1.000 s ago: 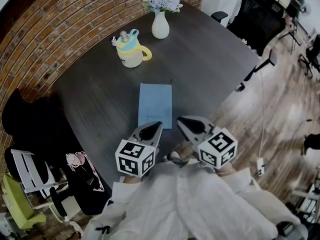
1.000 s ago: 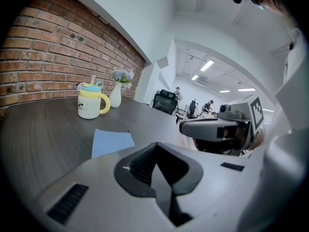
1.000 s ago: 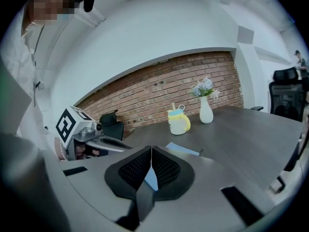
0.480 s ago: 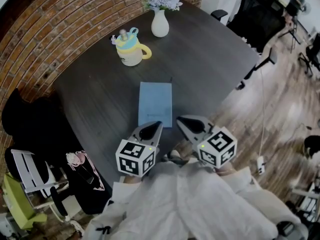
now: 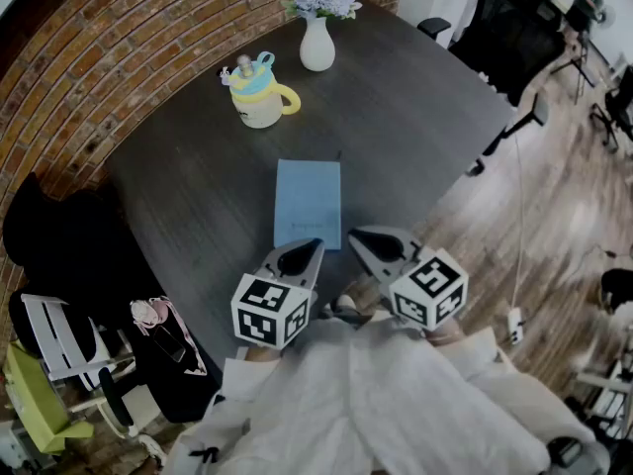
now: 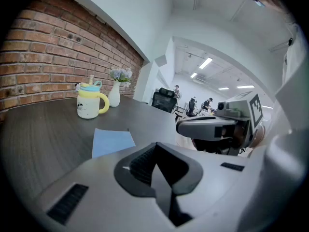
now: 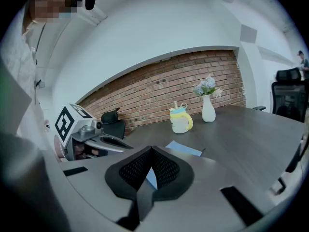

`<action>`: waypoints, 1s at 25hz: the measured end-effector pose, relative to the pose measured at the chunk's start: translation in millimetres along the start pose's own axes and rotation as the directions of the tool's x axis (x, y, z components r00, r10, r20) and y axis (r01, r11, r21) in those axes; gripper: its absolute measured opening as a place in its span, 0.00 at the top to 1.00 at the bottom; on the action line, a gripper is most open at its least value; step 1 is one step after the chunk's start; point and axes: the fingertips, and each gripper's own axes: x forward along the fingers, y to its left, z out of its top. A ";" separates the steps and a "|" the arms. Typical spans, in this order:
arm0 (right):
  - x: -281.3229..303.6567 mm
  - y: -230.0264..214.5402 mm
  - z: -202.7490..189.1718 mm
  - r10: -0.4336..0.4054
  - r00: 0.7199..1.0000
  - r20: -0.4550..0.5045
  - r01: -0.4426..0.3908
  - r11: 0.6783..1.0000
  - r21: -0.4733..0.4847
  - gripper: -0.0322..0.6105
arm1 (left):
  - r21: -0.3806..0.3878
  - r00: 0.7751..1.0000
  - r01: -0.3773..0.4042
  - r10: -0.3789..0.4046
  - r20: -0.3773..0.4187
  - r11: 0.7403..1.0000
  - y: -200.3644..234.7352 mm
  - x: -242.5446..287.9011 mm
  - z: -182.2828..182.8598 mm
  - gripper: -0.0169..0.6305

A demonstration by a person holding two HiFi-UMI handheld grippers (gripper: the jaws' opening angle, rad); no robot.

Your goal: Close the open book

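Observation:
A light-blue book [image 5: 308,203] lies shut and flat on the dark table [image 5: 406,117], its cover up; it also shows as a blue sheet [image 6: 112,141] in the left gripper view and as a blue book [image 7: 183,149] in the right gripper view. My left gripper [image 5: 309,247] hovers just short of the book's near edge, shut and empty. My right gripper [image 5: 358,237] sits beside it at the book's near right corner, also shut with nothing in it. Neither touches the book.
A yellow lidded mug [image 5: 259,95] and a white vase of flowers [image 5: 317,30] stand at the table's far side. A brick wall [image 5: 109,38] runs behind. Black office chairs [image 5: 506,30] stand to the right; a chair with dark clothes [image 5: 69,245] stands left.

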 end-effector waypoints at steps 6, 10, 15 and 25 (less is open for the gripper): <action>0.1 0.5 1.0 0.004 1.000 0.005 -0.004 1.000 -0.003 0.94 | 0.001 1.000 0.001 -0.001 0.002 1.000 -1.0 -0.7 0.0 0.96; 0.6 2.1 -0.8 0.008 1.000 -0.003 -0.008 1.000 0.001 0.94 | 0.001 1.000 0.001 -0.001 0.000 1.000 -1.2 -1.1 -1.5 0.96; 0.8 4.6 -2.9 0.008 1.000 -0.003 -0.008 1.000 -0.001 0.94 | -0.001 1.000 0.005 -0.005 -0.005 1.000 -2.1 -2.5 -5.4 0.96; -6.1 9.1 -8.5 0.001 1.000 -0.008 -0.001 1.000 0.001 0.94 | -0.022 1.000 0.016 -0.017 -0.008 1.000 -7.7 -6.7 -14.1 0.96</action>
